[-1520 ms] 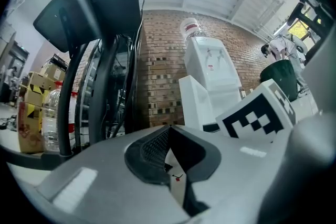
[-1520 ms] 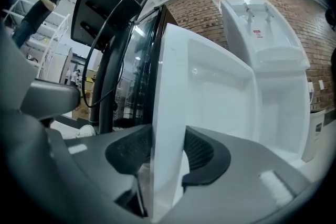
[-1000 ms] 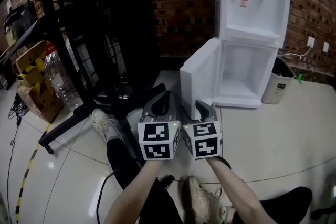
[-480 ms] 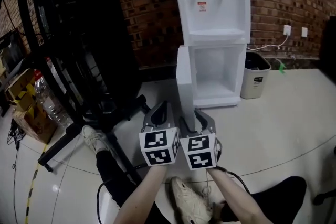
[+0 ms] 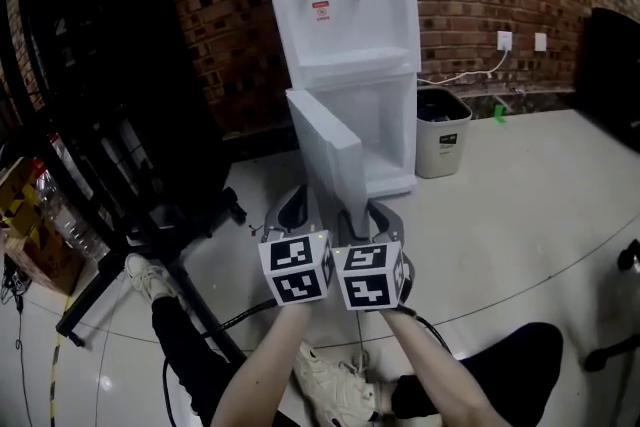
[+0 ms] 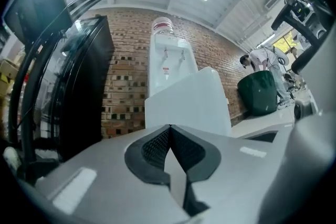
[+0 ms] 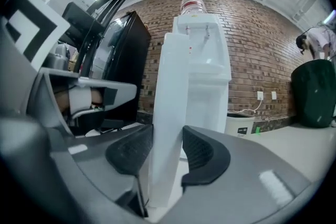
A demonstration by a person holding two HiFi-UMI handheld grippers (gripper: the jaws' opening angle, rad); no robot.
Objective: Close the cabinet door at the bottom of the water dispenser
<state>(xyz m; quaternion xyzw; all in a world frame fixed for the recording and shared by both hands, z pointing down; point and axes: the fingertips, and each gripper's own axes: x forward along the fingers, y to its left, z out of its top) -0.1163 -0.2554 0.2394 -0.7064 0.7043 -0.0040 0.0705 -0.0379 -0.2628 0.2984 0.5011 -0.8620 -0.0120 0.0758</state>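
The right gripper now has the free edge of the cabinet door between its jaws. In the right gripper view the white panel fills the gap, with a pad close against each face, so I judge it pinched. The left gripper hangs just to the left, its jaws pressed together at the tips with nothing between them.

A second ago both grippers were short of the door's near edge, and half a second ago the panel was just coming between them. The head view has also swung, so the water dispenser has moved from the right of that view to the middle, and the waste bin shows at its right. With the camera moving, I cannot tell whether the door's angle has changed.

The door stands wide open, swung out toward the near side from its left hinge, and the cabinet opening is fully exposed. The hold seems made, but the closing swing to the far right is not yet done.
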